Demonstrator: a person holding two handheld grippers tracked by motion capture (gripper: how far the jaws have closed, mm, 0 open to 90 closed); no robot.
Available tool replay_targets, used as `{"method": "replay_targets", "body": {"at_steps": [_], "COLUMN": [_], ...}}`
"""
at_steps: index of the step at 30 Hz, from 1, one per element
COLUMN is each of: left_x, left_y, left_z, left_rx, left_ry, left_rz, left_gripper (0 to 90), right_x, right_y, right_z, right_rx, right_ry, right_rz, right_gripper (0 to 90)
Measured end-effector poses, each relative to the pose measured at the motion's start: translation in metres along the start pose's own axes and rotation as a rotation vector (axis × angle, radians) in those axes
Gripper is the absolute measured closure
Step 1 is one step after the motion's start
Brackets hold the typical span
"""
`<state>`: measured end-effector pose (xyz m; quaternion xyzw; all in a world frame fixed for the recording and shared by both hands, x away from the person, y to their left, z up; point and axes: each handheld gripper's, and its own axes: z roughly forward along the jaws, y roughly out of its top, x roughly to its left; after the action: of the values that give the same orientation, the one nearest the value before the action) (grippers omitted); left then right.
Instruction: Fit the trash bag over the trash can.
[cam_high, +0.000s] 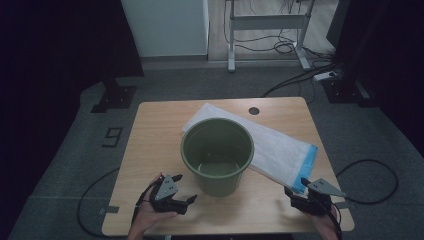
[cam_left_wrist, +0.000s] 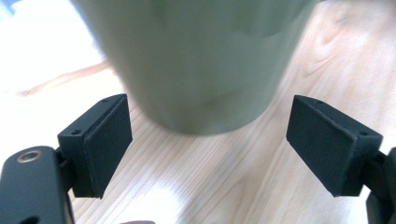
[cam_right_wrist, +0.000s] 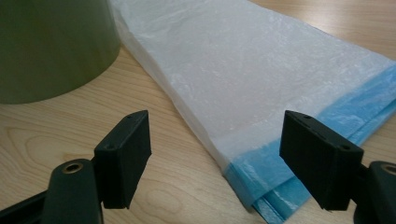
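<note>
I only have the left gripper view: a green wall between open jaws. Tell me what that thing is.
Observer: A green bucket, upright and empty, mid-table.
Operator: Report the other hand.
Observer: The right hand-held gripper is open, aimed at the blue end of a folded white plastic bag.
Operator: Say where the bag lies.
Observer: Flat on the table, running behind the bucket toward the far edge.
Operator: Confirm the left hand-held gripper's place.
Observer: The left hand-held gripper sits near the bucket's base, apart from it.
</note>
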<state>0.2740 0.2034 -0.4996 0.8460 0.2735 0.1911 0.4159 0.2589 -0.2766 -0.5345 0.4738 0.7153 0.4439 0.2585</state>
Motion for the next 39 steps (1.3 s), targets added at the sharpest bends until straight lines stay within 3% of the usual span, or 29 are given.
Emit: {"method": "replay_targets", "body": {"at_steps": [5,9,11,13,19,21,23,25,31,35,36,39], "left_x": [0.009,0.015,0.021,0.023,0.029,0.03,0.031,0.031,0.033,0.033,0.033,0.032], "left_y": [-0.007,-0.015,-0.019,-0.022,-0.031,-0.034,-0.036,-0.042,-0.044,-0.045,-0.046,-0.047], "left_z": [-0.001,-0.006,-0.008,-0.009,-0.012,-0.013,-0.013,-0.013,-0.014,-0.013,-0.013,-0.014], "left_rx": [0.044,0.037,0.04,0.038,0.05,0.04,0.037,0.057,0.071,0.08,0.087,0.091], "left_ry": [0.033,0.053,0.07,0.069,0.083,0.089,0.09,0.105,0.122,0.12,0.123,0.124], "left_rz": [-0.035,-0.054,-0.072,-0.084,-0.092,-0.1,-0.109,-0.112,-0.127,-0.131,-0.13,-0.13], "left_gripper": [13.9,14.1,14.2,14.2,14.1,14.2,14.5,14.6,14.7,15.0,15.0,15.0], "right_x": [0.009,0.024,0.034,0.039,0.044,0.044,0.043,0.04,0.031,0.027,0.024,0.018], "right_y": [0.009,0.027,0.039,0.046,0.063,0.065,0.065,0.062,0.052,0.049,0.046,0.04], "right_z": [0.005,0.022,0.047,0.065,0.111,0.12,0.123,0.127,0.126,0.121,0.117,0.107], "right_rx": [0.004,0.032,0.094,0.133,0.194,0.21,0.219,0.236,0.262,0.246,0.243,0.231], "right_ry": [0.012,0.064,0.084,0.097,0.063,0.036,0.039,0.032,0.023,0.013,-0.01,-0.042], "right_rz": [-0.029,-0.041,-0.082,-0.081,-0.072,-0.069,-0.053,-0.04,-0.042,-0.045,-0.031,-0.004], "right_gripper": [24.2,24.4,24.3,24.3,26.0,26.7,27.3,30.1,49.9,64.6,74.4,83.9]}}
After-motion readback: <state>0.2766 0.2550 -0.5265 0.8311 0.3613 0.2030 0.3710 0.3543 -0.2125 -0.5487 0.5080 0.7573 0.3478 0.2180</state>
